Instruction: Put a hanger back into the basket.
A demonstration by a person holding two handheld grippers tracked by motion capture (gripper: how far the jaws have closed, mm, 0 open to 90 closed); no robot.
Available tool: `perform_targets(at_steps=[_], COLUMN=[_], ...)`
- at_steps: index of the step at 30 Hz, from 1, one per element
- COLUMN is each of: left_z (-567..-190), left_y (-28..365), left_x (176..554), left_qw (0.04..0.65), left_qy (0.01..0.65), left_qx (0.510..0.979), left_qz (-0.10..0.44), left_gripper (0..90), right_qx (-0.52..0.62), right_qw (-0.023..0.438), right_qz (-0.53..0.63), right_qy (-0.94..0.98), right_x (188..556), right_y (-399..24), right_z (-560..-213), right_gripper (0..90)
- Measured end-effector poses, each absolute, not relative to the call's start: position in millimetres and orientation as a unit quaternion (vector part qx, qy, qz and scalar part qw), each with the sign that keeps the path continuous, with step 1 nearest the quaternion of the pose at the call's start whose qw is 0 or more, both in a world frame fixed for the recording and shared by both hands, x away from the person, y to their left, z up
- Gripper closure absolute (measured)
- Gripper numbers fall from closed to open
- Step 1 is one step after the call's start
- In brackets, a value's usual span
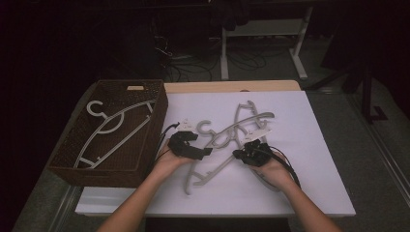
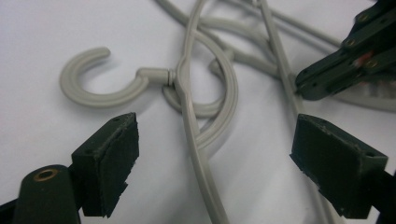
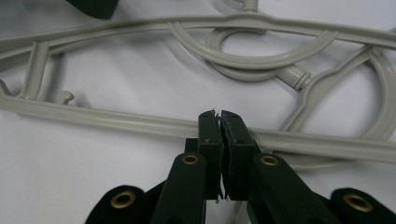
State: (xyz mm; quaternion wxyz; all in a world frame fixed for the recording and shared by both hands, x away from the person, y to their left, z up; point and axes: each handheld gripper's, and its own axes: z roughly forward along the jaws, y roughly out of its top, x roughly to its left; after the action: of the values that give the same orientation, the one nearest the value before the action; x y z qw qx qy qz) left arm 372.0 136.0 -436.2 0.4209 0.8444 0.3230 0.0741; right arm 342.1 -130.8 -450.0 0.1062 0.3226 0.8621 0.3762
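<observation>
- Sorting grey hangers off the bench (image 1: 319, 193) into the wicker basket (image 1: 150, 140) looks like the job; one hanger in the basket (image 1: 113, 130) lies there already.
- Two more hangers lie crossed just right of the basket on the white bench top: the top hanger (image 1: 212, 150), hook toward the basket, and the under hanger (image 1: 254, 116), reaching farther from the basket.
- Left tool (image 1: 203, 151), between the basket and the crossing, has its jaws wide, nothing pinched; in the left tool's view they straddle the top hanger's neck, pads (image 2: 112, 163) clear of the plastic.
- Right tool (image 1: 240, 154), on the side of the crossing away from the basket, has jaws pinched together. In its own view the pads (image 3: 219, 135) meet in front of a hanger bar (image 3: 116, 122); cannot tell whether any plastic sits between them, looks like none or only an edge.
- Risks, as I judge them:
  - hangers are interlocked at the loops near the hooks, so lifting one probably drags the other along, or it snags and twists out.
  - if the right tool has only an edge of the thin bar, the bar slips out on lift.
  - left tool closing off-centre on the rounded neck could let it squirt sideways.
  - long hanger swinging toward the basket may catch the rim or the hanger already inside.
</observation>
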Motion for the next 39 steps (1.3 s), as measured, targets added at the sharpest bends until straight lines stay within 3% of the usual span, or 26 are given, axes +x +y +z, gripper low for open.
perform_targets(at_steps=[7,18,26,31,37,39], left_z=[-451,-455,-458,-458,-456,-456], left_y=[130,131,127,126,126,127], left_x=[375,376,375,373,373,374], left_qw=[0.379,0.372,0.362,0.361,0.356,0.357], left_qy=[0.316,0.32,0.313,0.305,0.309,0.311], left_qx=[0.866,0.867,0.874,0.876,0.876,0.876], left_qz=[0.084,0.083,0.087,0.097,0.096,0.096], left_gripper=[18.9,20.2,25.9,40.9,49.7,58.4], right_qx=[0.321,0.323,0.323,0.324,0.32,0.317], right_qw=[0.115,0.119,0.126,0.126,0.129,0.136], right_qz=[0.381,0.381,0.379,0.379,0.357,0.348], right_qy=[0.859,0.858,0.858,0.857,0.868,0.872], right_x=[342,344,344,344,344,343], right_y=[-130,-123,-121,-121,-117,-115], right_z=[-450,-449,-450,-451,-454,-458], right_gripper=[86.5,88.8,89.0,89.0,89.0,89.0])
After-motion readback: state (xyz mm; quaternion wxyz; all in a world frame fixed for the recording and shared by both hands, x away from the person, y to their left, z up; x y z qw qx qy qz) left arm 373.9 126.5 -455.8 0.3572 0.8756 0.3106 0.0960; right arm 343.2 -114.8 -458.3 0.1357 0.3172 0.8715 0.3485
